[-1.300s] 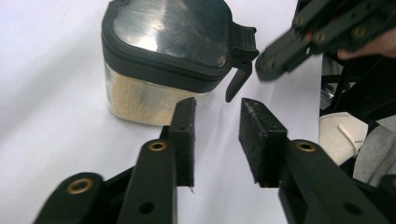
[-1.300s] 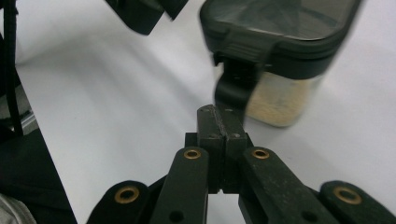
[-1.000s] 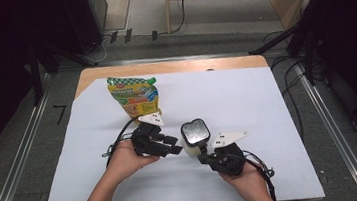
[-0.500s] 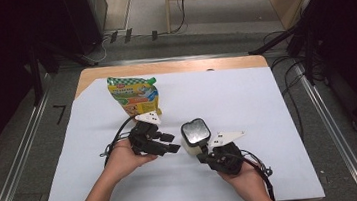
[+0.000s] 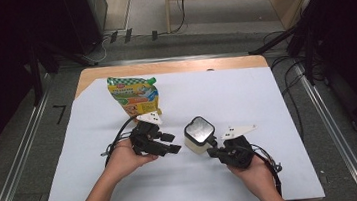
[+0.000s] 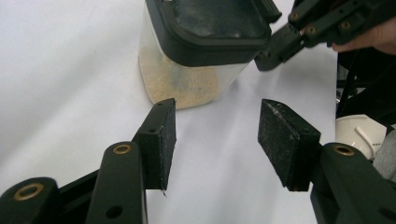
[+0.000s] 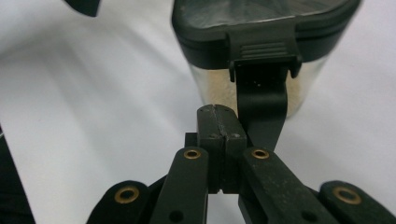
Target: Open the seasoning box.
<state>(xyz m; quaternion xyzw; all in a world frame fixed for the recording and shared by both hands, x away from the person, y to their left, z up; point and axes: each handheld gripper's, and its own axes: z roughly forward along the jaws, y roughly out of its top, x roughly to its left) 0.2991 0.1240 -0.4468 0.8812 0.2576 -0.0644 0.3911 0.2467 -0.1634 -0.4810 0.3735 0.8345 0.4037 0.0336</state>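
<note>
At mid-table, on the white sheet [image 5: 266,96], the clear container [image 5: 198,136] with its black latched lid stands upright between the two grippers, a layer of tan powder in its base. Compared with a second ago, the left gripper [image 5: 167,144] has just been spreading its jaws; in the left gripper view the two pads are apart with bare sheet between them, the container just ahead and untouched. The right gripper [image 7: 218,122] has its jaws pressed together, tips at the hanging lid latch [image 7: 260,100]; whether they nip the latch or merely rest beside it is not clear. Judgement: the left jaws are being readied to brace the container's body while the right works the latch. The printed pouch [image 5: 133,95] stands behind the left hand, near but apart. Open sheet lies on all sides, widest towards the far right; the near table edge is close to both forearms.
</note>
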